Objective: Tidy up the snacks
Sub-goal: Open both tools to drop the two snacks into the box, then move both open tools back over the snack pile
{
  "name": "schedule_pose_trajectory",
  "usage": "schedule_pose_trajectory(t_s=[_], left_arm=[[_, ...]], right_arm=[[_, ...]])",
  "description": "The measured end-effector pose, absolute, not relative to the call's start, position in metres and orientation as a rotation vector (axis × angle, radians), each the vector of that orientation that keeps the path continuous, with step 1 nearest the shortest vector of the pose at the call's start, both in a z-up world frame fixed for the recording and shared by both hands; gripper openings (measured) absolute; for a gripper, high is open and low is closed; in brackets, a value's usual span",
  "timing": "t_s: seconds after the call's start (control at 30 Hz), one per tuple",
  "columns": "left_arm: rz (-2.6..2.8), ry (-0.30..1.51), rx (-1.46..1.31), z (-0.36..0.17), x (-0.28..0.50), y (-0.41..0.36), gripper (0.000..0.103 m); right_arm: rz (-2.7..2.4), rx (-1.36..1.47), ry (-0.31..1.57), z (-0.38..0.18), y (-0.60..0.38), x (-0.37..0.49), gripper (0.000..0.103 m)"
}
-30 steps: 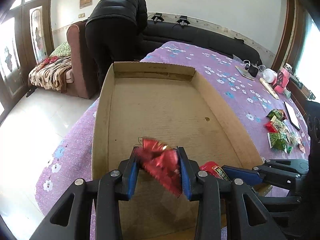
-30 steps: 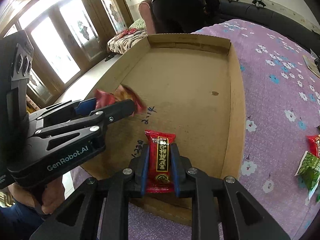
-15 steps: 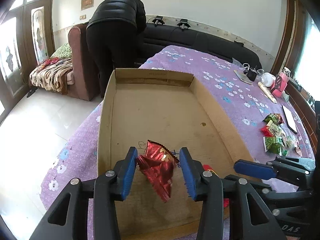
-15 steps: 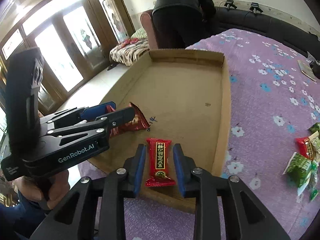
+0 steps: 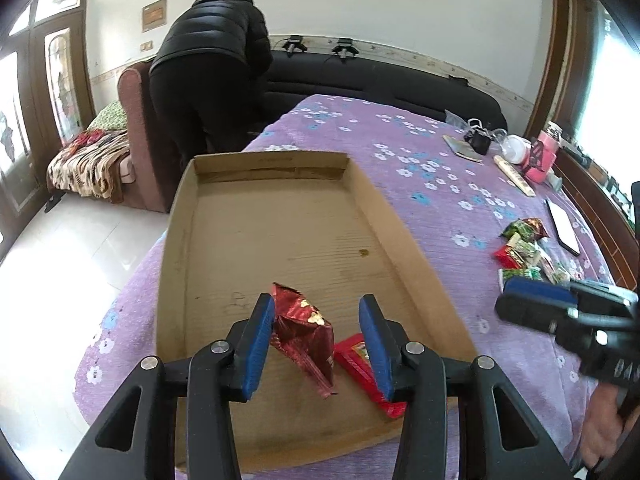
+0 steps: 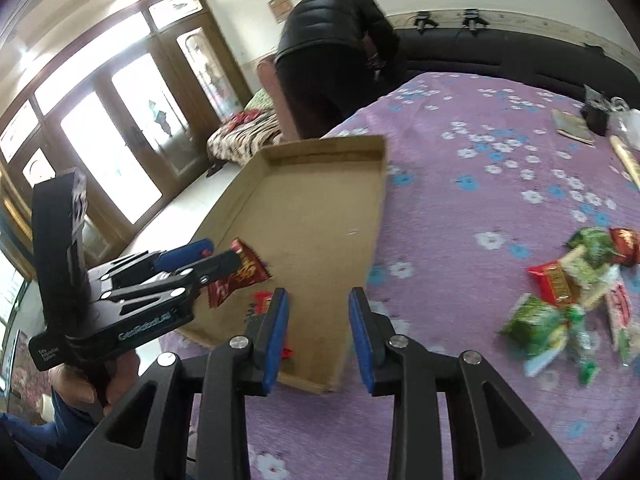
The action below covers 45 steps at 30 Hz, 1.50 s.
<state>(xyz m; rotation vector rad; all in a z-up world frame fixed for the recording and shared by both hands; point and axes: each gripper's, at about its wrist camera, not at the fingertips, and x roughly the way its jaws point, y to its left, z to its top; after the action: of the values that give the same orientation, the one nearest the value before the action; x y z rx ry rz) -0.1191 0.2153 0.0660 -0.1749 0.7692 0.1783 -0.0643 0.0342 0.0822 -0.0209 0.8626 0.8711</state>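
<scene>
Left wrist view: left gripper (image 5: 316, 336) stands parted, jaws having just widened, the crinkled red packet (image 5: 306, 334) leaning on one pad at 9 o'clock; it may cling and lift off the cardboard tray (image 5: 176, 248).

Right wrist view: right gripper (image 6: 318, 332), jaws having just opened, is empty; the snack pile (image 6: 576, 292) lies at 3 o'clock.

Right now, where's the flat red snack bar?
In the left wrist view, the flat red snack bar lies at the cardboard tray's near end, right of the crumpled red packet.

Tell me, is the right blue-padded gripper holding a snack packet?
No, the right gripper stands open and empty above the cardboard tray edge.
</scene>
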Motion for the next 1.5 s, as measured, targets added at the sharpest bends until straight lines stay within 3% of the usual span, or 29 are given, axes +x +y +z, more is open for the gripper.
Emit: schedule_pose_trajectory(t_s=[0.13, 0.5, 0.57, 0.77, 1.1, 1.17, 1.5], left_arm=[[0.140, 0.772, -0.144, 0.072, -0.114, 0.196, 0.052], [0.048, 0.798, -0.085, 0.082, -0.095, 0.146, 0.053], [0.021, 0.807, -0.090, 0.084, -0.090, 0.137, 0.061], [-0.080, 0.837, -0.075, 0.085, -0.067, 0.094, 0.070], [-0.146, 0.931, -0.132, 0.064, -0.031, 0.062, 0.073], [-0.149, 0.943, -0.135, 0.060, -0.025, 0.058, 0.077], [-0.157, 1.001, -0.072, 0.032, 0.002, 0.029, 0.079]], right_arm=[[0.805, 0.017, 0.857, 0.086, -0.001, -0.048, 0.030], [0.596, 0.152, 0.887, 0.063, -0.096, 0.002, 0.030], [0.563, 0.155, 0.906, 0.052, -0.104, 0.010, 0.030], [0.545, 0.150, 0.963, 0.032, -0.113, 0.019, 0.030], [0.494, -0.065, 0.962, 0.018, -0.094, 0.013, 0.031], [0.488, -0.102, 0.952, 0.017, -0.091, 0.011, 0.024], [0.417, 0.013, 0.980, 0.018, -0.114, 0.022, 0.023]])
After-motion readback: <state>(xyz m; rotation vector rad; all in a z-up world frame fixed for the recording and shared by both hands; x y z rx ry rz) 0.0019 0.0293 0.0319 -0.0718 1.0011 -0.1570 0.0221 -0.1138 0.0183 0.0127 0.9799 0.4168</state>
